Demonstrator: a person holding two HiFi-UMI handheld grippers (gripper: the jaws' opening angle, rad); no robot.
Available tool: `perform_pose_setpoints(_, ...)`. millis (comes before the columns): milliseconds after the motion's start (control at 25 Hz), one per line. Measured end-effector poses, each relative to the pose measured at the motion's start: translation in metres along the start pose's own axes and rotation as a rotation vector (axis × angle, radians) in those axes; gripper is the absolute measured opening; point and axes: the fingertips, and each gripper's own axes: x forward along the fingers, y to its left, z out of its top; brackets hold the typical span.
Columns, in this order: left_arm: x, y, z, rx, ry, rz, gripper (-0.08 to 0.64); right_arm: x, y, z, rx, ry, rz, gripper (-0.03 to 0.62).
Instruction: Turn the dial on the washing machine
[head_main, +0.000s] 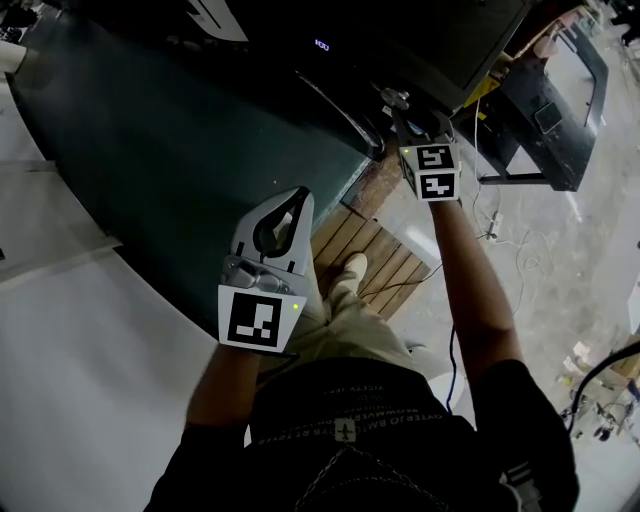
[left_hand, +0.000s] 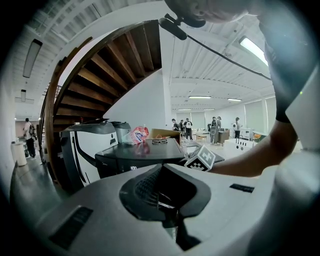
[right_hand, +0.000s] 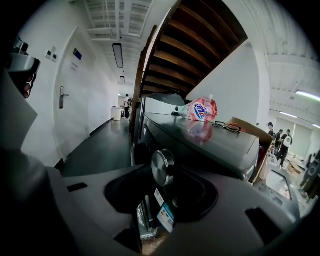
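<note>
The right tongs (right_hand: 165, 176) are drawn in narrow around the dial (right_hand: 163, 167). One tip sits at each side of its silver rim, and they appear to be pressed onto it. The dial is on the front panel of the washing machine (right_hand: 210, 145), just under the top edge. From the head view, the right tongs (head_main: 402, 108) reach forward to the dial (head_main: 393, 97) at full arm's length. The left tongs (left_hand: 160, 170) are closed tip to tip with nothing between them. They hang low and well back from the washing machine (head_main: 200, 130), above the wooden pallet (head_main: 372, 250).

The step in hand looks like the turn itself. To do it well, I would roll the wrist about the dial's own axis and keep both tips square on the rim. The pressure should be even, with no pull outward or push sideways, since smooth metal is likely to slip from a skewed grip. Short, steady increments seem safer than one sweep.
</note>
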Motion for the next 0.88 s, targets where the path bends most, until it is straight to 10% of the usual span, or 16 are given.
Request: perform_pose_setpoints(880,-0.021,-0.001,-0.009,-0.026,0.001,0.017,0.006,-0.003,0.002,-0.008,0.035,0.020,-0.017,0.136)
